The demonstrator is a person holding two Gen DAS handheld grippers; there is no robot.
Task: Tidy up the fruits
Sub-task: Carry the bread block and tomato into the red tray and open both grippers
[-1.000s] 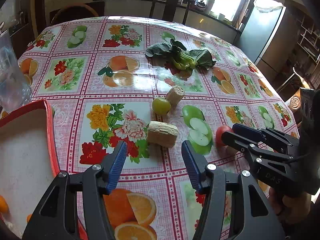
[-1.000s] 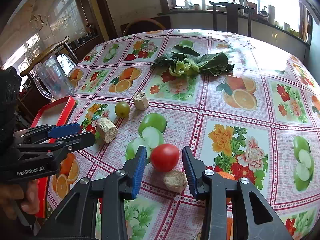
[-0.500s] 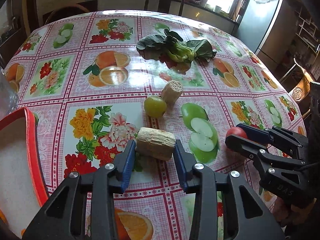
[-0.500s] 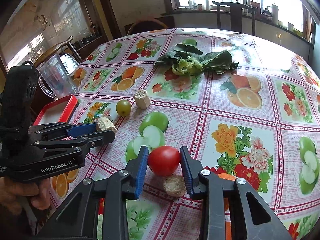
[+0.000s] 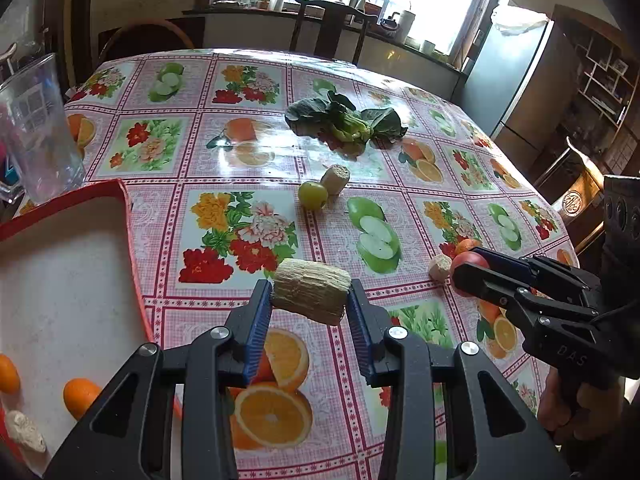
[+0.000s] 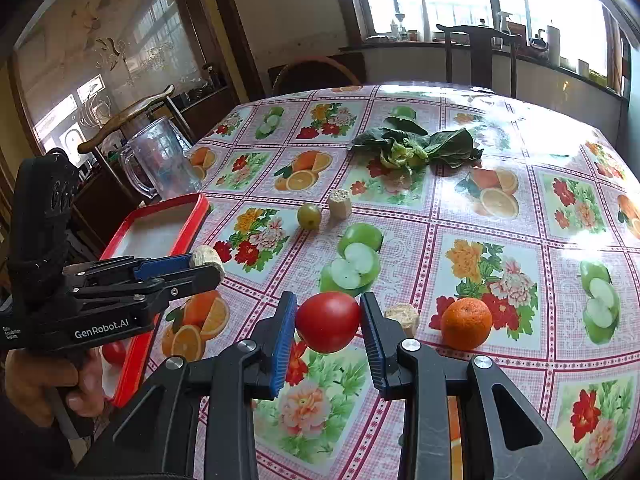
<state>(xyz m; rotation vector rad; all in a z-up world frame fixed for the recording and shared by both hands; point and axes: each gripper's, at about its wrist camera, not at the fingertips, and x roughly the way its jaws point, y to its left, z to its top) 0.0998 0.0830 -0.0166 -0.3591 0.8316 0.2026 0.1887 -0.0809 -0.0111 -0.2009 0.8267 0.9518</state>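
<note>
Looking along the left gripper (image 5: pixel 310 300), I see its 2 blue-padded fingers (image 5: pixel 258 320) clamped on a pale, ridged corn cob piece (image 5: pixel 310 294), lifted clear of the flowered surface (image 5: pixel 248 168). To the left sits the red-rimmed tray (image 5: pixel 132 236), holding 2 small oranges (image 5: pixel 80 398) and another pale piece (only partly visible at the corner). Farther out on the surface, a small green fruit (image 5: pixel 313 195) lies just beside a second cob stub (image 5: pixel 335 179), with leafy greens (image 5: pixel 346 124) beyond them. A clear jug (image 5: pixel 36 132) stands behind the tray. At the right, the right gripper (image 5: pixel 468 276) pinches a red tomato (image 5: pixel 466 262), with a third cob stub (image 5: pixel 439 267) just beside it.

From the right gripper's own camera, its fingers (image 6: pixel 286 332) press both sides of the tomato (image 6: pixel 329 322), which hangs above the surface. A cob stub (image 6: pixel 403 316) lies just behind the right finger, and an orange (image 6: pixel 466 323) sits near it. The left gripper (image 6: pixel 208 266) shows at the left, closed on its cob piece (image 6: pixel 206 258) beside the tray (image 6: pixel 196 216); a hand (image 6: pixel 40 376) grips its handle. A small red fruit (image 6: pixel 114 353) lies in the tray (half hidden).
</note>
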